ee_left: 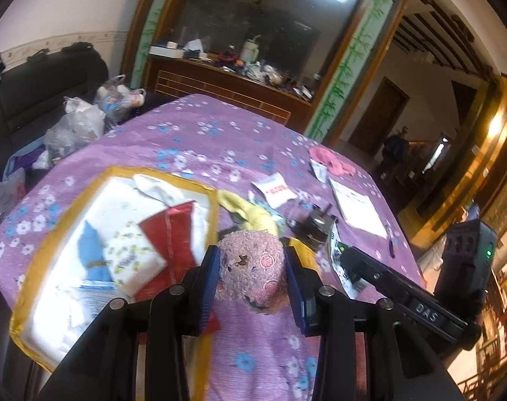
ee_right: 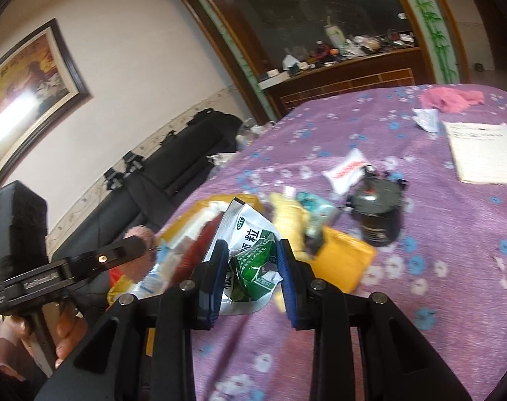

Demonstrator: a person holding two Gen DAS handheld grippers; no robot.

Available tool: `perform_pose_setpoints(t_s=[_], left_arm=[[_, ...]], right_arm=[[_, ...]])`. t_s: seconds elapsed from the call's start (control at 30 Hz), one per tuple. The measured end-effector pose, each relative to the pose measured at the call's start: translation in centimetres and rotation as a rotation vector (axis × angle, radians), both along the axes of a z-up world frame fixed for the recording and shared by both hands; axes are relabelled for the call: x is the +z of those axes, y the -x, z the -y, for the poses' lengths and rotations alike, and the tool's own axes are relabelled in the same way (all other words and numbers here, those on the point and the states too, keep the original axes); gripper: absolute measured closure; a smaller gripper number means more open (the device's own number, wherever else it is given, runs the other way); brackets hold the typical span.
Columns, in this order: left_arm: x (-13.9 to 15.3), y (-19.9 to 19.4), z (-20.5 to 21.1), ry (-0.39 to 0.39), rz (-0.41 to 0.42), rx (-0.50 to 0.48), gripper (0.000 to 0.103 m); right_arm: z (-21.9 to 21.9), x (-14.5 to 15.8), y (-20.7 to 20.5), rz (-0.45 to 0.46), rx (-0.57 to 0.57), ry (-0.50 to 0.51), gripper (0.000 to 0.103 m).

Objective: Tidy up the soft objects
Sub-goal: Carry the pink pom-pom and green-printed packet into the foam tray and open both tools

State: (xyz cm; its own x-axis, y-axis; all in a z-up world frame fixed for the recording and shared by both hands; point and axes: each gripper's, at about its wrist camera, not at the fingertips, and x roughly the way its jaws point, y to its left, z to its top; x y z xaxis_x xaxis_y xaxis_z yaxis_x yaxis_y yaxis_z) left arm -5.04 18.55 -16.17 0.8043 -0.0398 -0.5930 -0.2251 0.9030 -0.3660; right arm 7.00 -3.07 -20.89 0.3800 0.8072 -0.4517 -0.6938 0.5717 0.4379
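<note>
My left gripper (ee_left: pixel 251 260) is shut on a pink fuzzy plush toy (ee_left: pixel 250 265), held above the purple flowered tablecloth (ee_left: pixel 200 133) beside a yellow-rimmed tray (ee_left: pixel 46 254). In the right wrist view my right gripper (ee_right: pixel 253 250) is shut on a crumpled green and white packet (ee_right: pixel 250 250), lifted over the cloth. That packet (ee_left: pixel 337 260) and the right gripper's body appear at the right of the left view. The left gripper and the toy (ee_right: pixel 143 237) show at the left of the right view. A yellow cloth (ee_left: pixel 250 214) and a pink cloth (ee_left: pixel 330 160) lie on the table.
The tray holds white paper, a red packet (ee_left: pixel 173 234) and a blue and white pack. A dark round jar (ee_right: pixel 377 210), a white sachet (ee_right: pixel 347 170), a paper sheet (ee_right: pixel 484 152) and a yellow pouch (ee_right: pixel 343 260) lie on the cloth. A black sofa (ee_left: pixel 36 93) with plastic bags stands left.
</note>
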Motion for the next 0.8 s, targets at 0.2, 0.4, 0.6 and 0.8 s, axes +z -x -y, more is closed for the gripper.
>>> perform_pose_setpoints(t_s=[0.2, 0.4, 0.6, 0.8], left_arm=[[-0.2, 0.7, -2.5, 0.008, -0.004, 0.049, 0.063], [-0.5, 1.1, -5.4, 0.002, -0.009, 0.109, 0.063], [-1.4, 1.1, -8.5, -0.005, -0.023, 0.172, 0.063], [-3.1, 0.4, -10.0, -0.054, -0.069, 0.214, 0.063]], right_arm=[[-2.8, 0.4, 1.0, 0.002, 0.054, -0.001, 0.074], [-5.5, 0.3, 1.2, -0.007, 0.093, 0.004, 0.074], [-9.3, 0.7, 0.8, -0.023, 0.139, 0.011, 0.074], [-14.4, 0.4, -0.7, -0.072, 0.172, 0.045, 0.074]])
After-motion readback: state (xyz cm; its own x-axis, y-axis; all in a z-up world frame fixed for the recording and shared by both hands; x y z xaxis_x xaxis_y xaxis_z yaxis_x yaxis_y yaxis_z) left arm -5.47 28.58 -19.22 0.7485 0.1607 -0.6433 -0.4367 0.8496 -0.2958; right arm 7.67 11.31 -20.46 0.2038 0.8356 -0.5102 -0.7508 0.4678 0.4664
